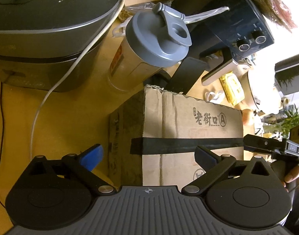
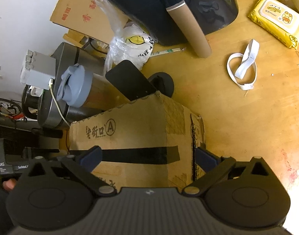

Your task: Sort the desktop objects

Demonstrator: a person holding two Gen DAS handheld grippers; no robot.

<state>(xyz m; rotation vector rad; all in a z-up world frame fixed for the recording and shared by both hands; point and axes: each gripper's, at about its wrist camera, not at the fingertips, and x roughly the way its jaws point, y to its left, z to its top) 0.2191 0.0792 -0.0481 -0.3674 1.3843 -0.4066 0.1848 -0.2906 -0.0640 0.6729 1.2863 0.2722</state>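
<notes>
A brown cardboard box (image 1: 190, 121) with black tape and printed characters stands on the wooden desk; it also shows in the right wrist view (image 2: 133, 129). My left gripper (image 1: 149, 157) is open, its blue fingers straddling the box's left edge. My right gripper (image 2: 148, 158) is open, its fingers straddling the box's right edge. Neither holds anything. A shaker bottle with a grey lid (image 1: 155, 41) stands just behind the box, also in the right wrist view (image 2: 77, 86). The right gripper's body (image 1: 274, 146) shows at the right of the left wrist view.
A dark rice cooker (image 1: 43, 35) with a white cable (image 1: 57, 82) stands left. A dark air fryer (image 2: 169, 5) stands behind. A yellow wipes pack (image 2: 276, 19), a white strap (image 2: 243, 64), a cardboard tube (image 2: 190, 29) and a plastic bag (image 2: 128, 41) lie on the desk.
</notes>
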